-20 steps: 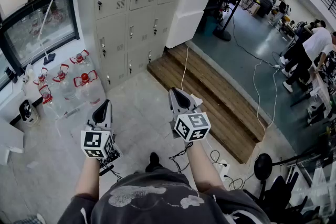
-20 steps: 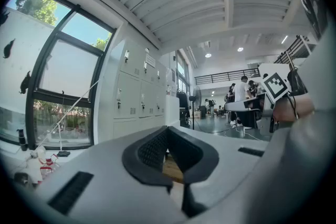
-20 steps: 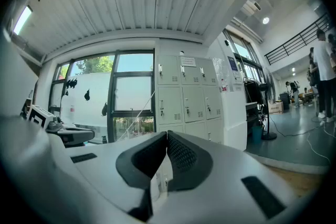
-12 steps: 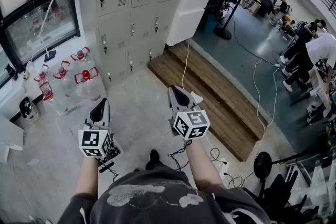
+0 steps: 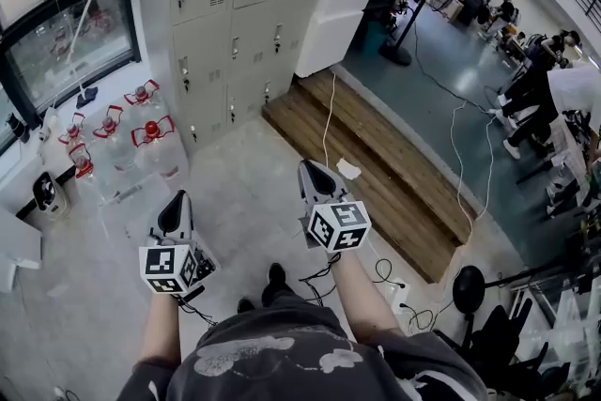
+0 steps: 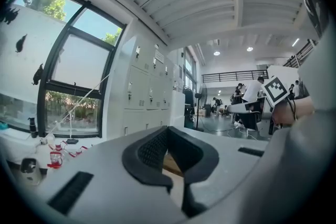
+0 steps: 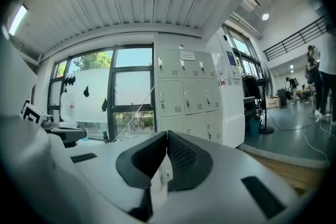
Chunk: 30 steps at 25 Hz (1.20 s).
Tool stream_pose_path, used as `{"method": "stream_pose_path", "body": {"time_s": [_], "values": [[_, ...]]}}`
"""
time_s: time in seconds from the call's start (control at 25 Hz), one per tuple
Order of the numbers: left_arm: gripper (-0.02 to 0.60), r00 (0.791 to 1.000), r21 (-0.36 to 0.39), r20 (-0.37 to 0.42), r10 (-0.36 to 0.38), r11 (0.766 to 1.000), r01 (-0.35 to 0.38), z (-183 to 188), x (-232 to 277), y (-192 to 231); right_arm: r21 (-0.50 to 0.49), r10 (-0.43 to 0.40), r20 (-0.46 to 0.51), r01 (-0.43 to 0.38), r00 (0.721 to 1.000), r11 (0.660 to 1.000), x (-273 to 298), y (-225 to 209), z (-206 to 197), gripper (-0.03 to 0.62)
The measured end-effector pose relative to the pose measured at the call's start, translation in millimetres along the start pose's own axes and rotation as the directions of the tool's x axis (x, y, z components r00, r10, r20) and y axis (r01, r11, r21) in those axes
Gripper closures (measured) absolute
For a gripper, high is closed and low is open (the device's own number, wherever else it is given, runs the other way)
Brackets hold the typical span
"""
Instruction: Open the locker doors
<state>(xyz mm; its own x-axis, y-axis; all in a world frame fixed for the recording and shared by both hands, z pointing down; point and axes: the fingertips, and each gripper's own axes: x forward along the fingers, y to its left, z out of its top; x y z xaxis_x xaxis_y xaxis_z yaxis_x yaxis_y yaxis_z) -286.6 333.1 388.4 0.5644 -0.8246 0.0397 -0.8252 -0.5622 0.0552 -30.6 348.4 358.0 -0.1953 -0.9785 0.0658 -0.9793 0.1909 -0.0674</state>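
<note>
We face the pale grey metal lockers (image 5: 235, 5) from well back, both tools closed and empty.
Our left gripper (image 5: 177, 200) and right gripper (image 5: 315, 166) are held level side by side over the floor, each with its jaws together and nothing between them. The lockers stand at about 11 o'clock from our hands, every door shut. Clear water bottles with red handles (image 5: 141, 136) sit at 10 o'clock, and a brown wooden platform (image 5: 394, 174) runs off at 2 o'clock.
</note>
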Motion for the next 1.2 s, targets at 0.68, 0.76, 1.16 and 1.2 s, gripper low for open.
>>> {"method": "stream_pose_path", "body": {"time_s": [0.68,0.76,1.16,1.2], "values": [[0.572,1.000,0.014,-0.027,0.001,1.000,-0.001,-3,64,-33,0.091,0.052,0.025,-0.055,0.998,0.994,25,-63,-11,0.283],[0.572,0.999,0.021,-0.039,0.016,1.000,-0.016,-6,84,-40,0.112,0.062,0.008,-0.063,0.998,0.992,37,-87,-20,0.279],[0.572,0.989,0.052,-0.005,0.145,0.988,-0.144,25,210,-87,0.160,0.161,0.012,-0.161,0.987,0.974,114,-226,4,0.273],[0.572,0.988,0.051,-0.002,0.155,0.987,-0.154,26,219,-93,0.155,0.174,0.012,-0.174,0.985,0.972,119,-236,7,0.273]]}}
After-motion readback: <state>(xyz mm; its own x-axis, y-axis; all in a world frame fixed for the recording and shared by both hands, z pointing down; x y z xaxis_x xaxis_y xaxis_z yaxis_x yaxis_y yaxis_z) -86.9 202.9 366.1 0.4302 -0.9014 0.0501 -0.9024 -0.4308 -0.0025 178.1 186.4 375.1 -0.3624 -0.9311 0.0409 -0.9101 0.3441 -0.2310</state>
